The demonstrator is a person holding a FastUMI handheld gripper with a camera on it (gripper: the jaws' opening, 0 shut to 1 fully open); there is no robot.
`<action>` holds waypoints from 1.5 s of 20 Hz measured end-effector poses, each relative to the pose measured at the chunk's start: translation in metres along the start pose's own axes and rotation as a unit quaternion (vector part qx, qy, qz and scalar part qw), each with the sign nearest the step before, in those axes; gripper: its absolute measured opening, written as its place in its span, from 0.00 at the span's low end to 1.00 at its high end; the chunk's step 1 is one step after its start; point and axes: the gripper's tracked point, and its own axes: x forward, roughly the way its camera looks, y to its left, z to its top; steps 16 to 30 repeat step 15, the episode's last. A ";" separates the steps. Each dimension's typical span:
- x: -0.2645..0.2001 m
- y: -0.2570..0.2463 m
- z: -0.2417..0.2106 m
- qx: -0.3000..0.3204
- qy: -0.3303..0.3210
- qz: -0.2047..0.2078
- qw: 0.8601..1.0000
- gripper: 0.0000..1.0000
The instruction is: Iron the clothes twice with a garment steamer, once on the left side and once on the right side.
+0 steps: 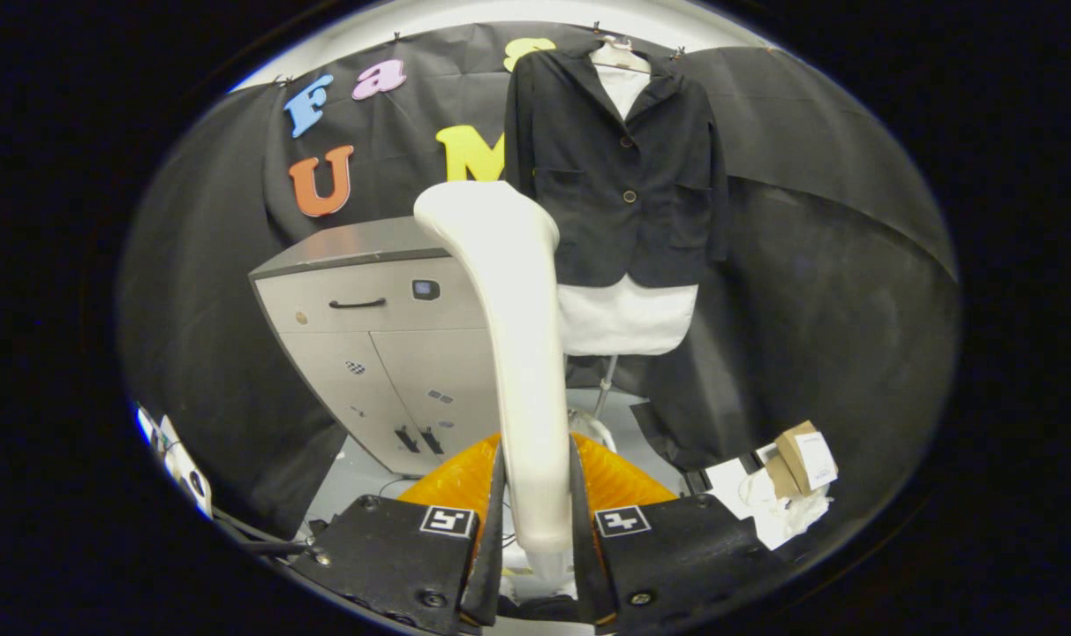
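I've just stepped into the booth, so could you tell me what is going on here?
A person's handheld tool is shut on the handle of a white garment steamer, which stands up between its fingers. Beyond it, a dark jacket over a white shirt hangs on a hanger against the booth wall, beside a grey cabinet. The steamer's head is short of the jacket, so ironing looks not yet begun.

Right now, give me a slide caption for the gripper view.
Gripper shut on the white steamer, raised toward the dark jacket hanging beside a grey cabinet.
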 end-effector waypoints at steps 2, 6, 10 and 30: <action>0.001 -0.001 0.000 -0.002 0.003 0.002 1.000 0.37; 0.002 0.000 0.002 -0.003 0.003 0.005 1.000 0.37; 0.002 0.001 0.003 -0.007 0.004 0.008 1.000 0.37; 0.001 0.000 0.003 -0.005 0.005 0.006 1.000 0.37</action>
